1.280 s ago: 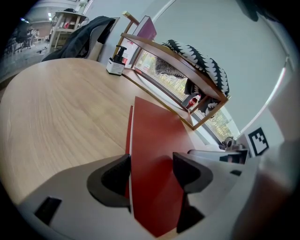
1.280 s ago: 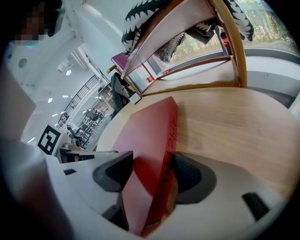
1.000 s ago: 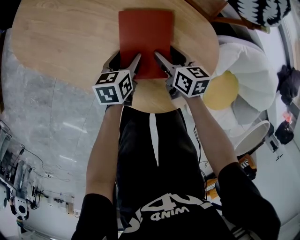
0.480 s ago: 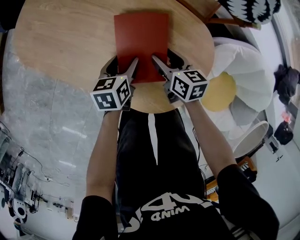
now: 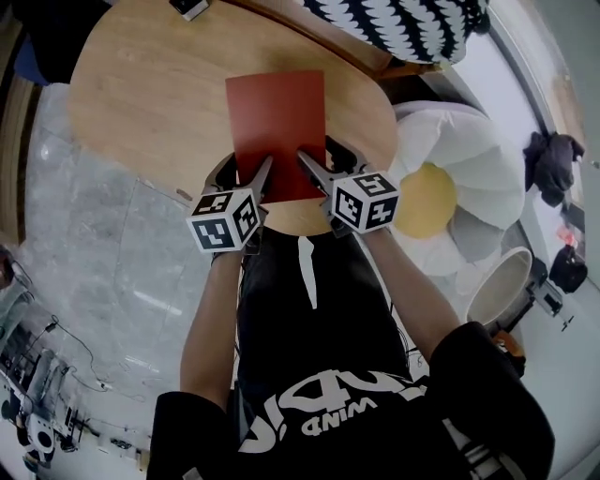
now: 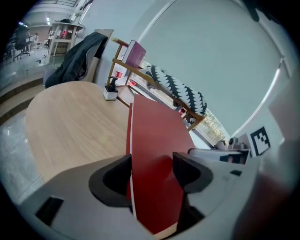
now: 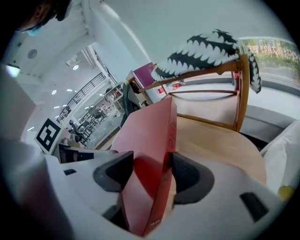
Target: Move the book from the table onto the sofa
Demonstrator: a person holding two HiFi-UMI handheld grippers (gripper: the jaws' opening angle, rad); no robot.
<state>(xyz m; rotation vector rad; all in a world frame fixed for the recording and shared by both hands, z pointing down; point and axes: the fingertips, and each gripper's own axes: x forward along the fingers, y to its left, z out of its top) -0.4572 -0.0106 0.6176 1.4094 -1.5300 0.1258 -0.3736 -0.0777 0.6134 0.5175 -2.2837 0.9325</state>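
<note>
Over the near edge of the wooden surface [image 5: 141,103], the red book [image 5: 277,122] is clamped by the left gripper [image 5: 246,178] and right gripper [image 5: 328,167] jaws (one per corner): grasped, I judge, not yet carried to the sofa.

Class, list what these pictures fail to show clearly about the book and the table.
Book, near edge: head view, covered by the left gripper and right gripper.
Spine lettering: right gripper view, too slanted to read.
Small object on the table: cut by the head view's top edge; tiny in the left gripper view.
</note>
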